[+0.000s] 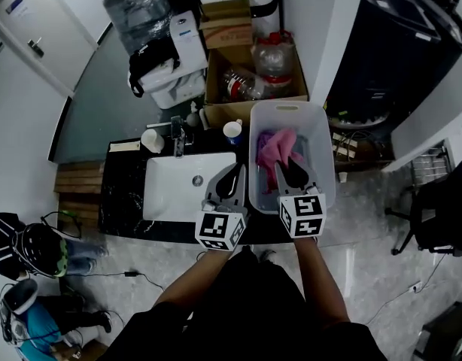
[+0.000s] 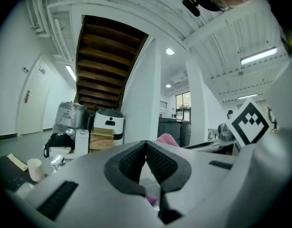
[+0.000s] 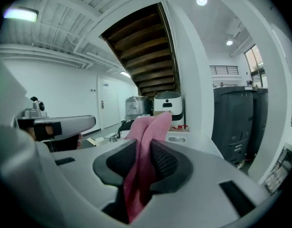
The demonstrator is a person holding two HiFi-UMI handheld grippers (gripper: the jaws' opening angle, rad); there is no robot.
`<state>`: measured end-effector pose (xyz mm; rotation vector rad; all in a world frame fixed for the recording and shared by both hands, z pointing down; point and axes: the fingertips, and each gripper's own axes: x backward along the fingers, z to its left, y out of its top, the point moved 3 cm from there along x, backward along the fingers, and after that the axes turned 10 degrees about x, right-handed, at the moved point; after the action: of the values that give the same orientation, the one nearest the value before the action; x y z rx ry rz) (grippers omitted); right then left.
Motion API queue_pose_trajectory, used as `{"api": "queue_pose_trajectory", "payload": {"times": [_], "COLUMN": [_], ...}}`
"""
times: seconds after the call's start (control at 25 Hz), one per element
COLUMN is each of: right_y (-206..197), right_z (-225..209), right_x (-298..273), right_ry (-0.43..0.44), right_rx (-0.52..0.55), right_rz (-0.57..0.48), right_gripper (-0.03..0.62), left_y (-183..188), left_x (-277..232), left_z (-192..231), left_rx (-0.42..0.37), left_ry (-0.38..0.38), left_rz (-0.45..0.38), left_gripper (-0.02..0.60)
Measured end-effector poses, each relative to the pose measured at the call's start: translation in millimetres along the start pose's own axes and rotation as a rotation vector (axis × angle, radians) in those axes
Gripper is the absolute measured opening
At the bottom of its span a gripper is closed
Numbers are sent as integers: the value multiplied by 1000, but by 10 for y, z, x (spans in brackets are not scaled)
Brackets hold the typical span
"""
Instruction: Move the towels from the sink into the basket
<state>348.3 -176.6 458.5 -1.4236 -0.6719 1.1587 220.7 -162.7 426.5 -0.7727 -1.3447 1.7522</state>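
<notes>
1. Head view: the white sink [image 1: 178, 190] is set in the black bench [image 1: 120, 201]. The pale basket [image 1: 326, 164] stands at 3 o'clock of the sink, touching its edge. Only this view shows the sink basin, and no towel is visible in it.

2. The pink towel [image 1: 275, 147] lies inside the basket, in its 9 o'clock half.

3. The right gripper [image 1: 293, 170] is over the basket, with the towel at its 12 o'clock. The head view does not show the grasp. In the right gripper view, the right gripper [image 3: 145, 148] is clamped on the pink towel [image 3: 148, 127]. Cloth rises above the pads and hangs below them. The basket rim [image 3: 177, 137] shows just behind.

4. The left gripper [image 1: 232, 177] is between the sink and the basket wall. In the left gripper view, the left gripper [image 2: 146, 144] has its pad tips pressed together. A pale and pink patch shows through the gap lower down; its identity cannot be determined. The towel [image 2: 166, 138] peeks over the jaw at 1 o'clock.

5. The head view alone shows the faucet [image 1: 178, 138] and a cup [image 1: 232, 130] at 12 o'clock of the sink.
</notes>
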Motion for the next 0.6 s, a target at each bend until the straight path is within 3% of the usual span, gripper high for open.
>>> {"api": "queue_pose_trajectory", "payload": {"times": [0.36, 0.6], "right_y": [-127, -297], "right_z": [-481, -758], "right_x": [-231, -444], "right_ry": [-143, -204], "right_rx": [-70, -107], "right_rz": [98, 165], "right_gripper": [110, 110], "left_y": [30, -71], "left_x": [-431, -613], "left_z": [-58, -13], "left_rx": [23, 79], "left_ry": [-119, -155], "left_rz": [15, 42], "left_gripper": [12, 12]}}
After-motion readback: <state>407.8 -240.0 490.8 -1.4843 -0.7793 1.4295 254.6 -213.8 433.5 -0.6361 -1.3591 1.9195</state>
